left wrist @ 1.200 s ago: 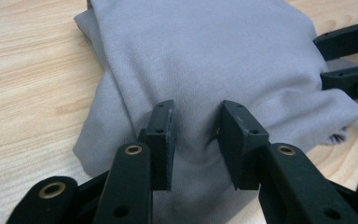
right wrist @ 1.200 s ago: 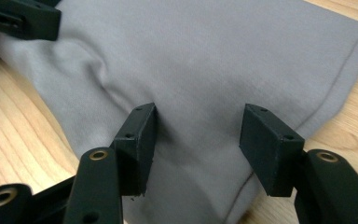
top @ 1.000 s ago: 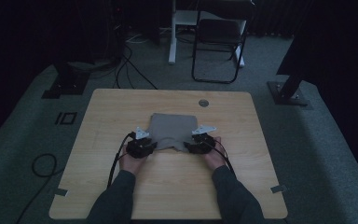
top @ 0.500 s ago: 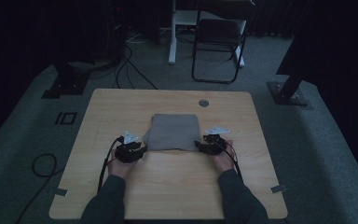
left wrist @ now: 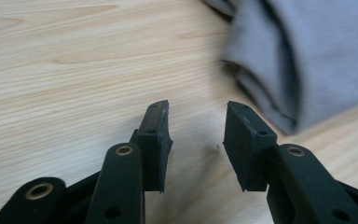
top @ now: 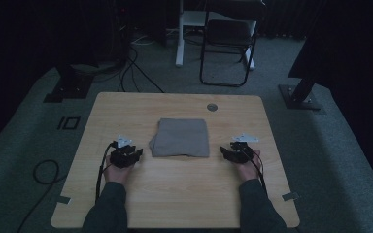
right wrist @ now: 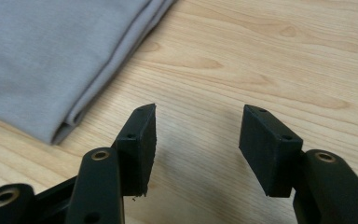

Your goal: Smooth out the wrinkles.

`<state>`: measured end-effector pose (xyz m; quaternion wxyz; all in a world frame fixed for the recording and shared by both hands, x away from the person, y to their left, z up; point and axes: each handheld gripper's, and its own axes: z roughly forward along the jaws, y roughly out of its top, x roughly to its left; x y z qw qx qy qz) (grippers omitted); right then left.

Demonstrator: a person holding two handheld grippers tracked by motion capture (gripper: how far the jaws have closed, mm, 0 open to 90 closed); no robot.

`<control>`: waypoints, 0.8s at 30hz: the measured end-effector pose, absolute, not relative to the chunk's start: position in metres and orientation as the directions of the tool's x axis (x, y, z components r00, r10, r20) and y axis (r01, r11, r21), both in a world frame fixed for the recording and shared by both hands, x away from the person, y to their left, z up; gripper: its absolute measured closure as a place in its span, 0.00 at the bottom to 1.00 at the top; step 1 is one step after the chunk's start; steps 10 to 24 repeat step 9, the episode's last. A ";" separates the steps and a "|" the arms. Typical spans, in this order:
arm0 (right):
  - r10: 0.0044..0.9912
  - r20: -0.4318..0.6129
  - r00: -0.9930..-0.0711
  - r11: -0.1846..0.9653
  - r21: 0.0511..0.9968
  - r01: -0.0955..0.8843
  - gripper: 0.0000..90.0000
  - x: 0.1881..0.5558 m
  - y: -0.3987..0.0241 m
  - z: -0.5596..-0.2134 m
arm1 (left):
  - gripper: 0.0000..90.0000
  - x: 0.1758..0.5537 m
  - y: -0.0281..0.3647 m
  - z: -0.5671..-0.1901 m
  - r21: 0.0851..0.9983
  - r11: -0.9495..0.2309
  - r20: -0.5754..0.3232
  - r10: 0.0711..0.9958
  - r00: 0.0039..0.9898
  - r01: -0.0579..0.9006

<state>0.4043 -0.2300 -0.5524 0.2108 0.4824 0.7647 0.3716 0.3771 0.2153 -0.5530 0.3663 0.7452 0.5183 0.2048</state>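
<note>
Both pairs of fingers stand spread with nothing between them — the left gripper (top: 135, 154), which has just been opening wider, and the right gripper (top: 227, 153). Between the two, near each but apart, the folded grey cloth (top: 180, 138) lies flat mid-counter (top: 184, 194).

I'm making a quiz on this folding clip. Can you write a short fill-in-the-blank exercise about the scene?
1. The folded cloth is ____ in colour.
2. It lies on a ____ table.
3. The jaws of the left hand-held gripper hold ____.
4. The cloth lies ____ the left and the right hand-held gripper.

Missing words: grey; wooden; nothing; between
</note>
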 end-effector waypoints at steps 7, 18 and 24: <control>0.896 0.036 -0.443 0.260 0.765 0.589 0.51 0.406 -0.232 -0.555 | 0.65 0.382 0.226 -0.555 0.753 -0.146 -0.085 0.945 0.316 0.641; 0.897 0.039 -0.440 0.257 0.764 0.592 0.51 0.408 -0.233 -0.556 | 0.65 0.383 0.228 -0.555 0.751 -0.137 -0.092 0.947 0.307 0.647; 0.897 0.039 -0.440 0.257 0.764 0.592 0.51 0.408 -0.233 -0.556 | 0.65 0.383 0.228 -0.555 0.751 -0.137 -0.092 0.947 0.307 0.647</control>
